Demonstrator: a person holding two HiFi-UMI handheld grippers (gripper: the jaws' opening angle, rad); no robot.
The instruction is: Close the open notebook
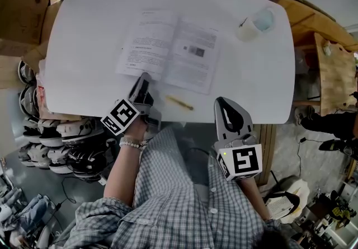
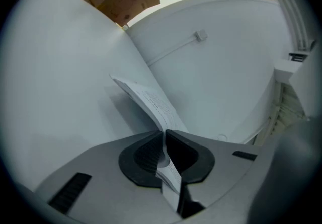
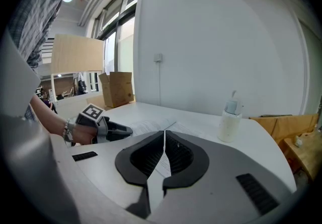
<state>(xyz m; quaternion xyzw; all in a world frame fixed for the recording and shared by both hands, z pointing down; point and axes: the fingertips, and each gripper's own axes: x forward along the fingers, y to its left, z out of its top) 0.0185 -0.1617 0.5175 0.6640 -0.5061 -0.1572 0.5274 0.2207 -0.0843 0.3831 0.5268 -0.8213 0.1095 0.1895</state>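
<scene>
Head view: the open white printed-paper notebook lies mid-table on the white oval table. The left gripper meets its near left corner, and the right gripper hovers at the near right edge.

Left gripper view: the jaws clamp the notebook's raised page.

Right gripper view: the jaws are closed together, holding nothing.

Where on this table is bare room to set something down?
Bare: the table right of the notebook, nearer than the bottle; also the strip left of the notebook. Crowded: the near edge, where the left claw pinches a page beside the pencil.
</scene>
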